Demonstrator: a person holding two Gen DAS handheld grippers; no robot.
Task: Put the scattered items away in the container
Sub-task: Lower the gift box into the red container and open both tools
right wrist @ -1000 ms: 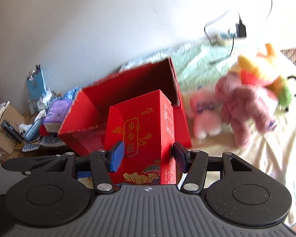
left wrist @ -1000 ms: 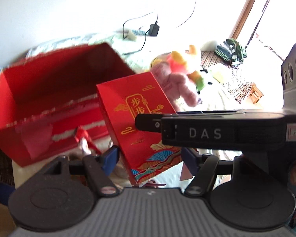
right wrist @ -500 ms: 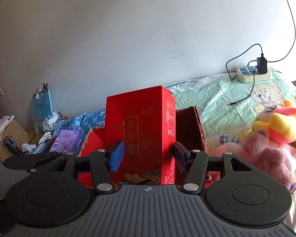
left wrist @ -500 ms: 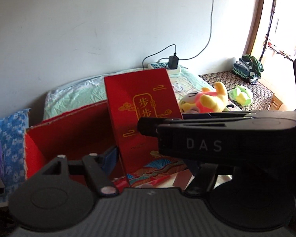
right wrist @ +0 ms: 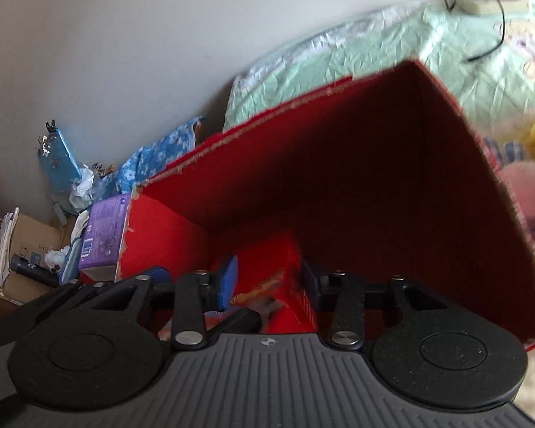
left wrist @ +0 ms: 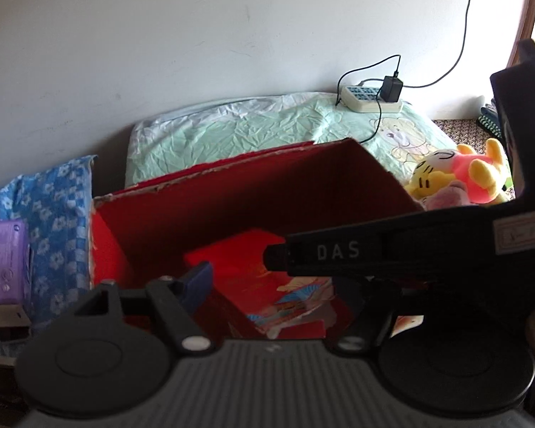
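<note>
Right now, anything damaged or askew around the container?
Yes. The red cardboard container's top rim is ragged, showing pale torn cardboard. The red gift box sits between the right hand-held gripper's fingers, tilted inside the container rather than flat. Nothing spilled.

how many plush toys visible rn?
2, beside the red container on its right: yellow-and-pink plush and pink plush just below it. More may be hidden behind the right gripper.

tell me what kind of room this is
Most likely a bedroom: a bed with a crumpled mint-green sheet, a yellow and pink plush toy lying on it, and a white power strip against the wall.
</note>
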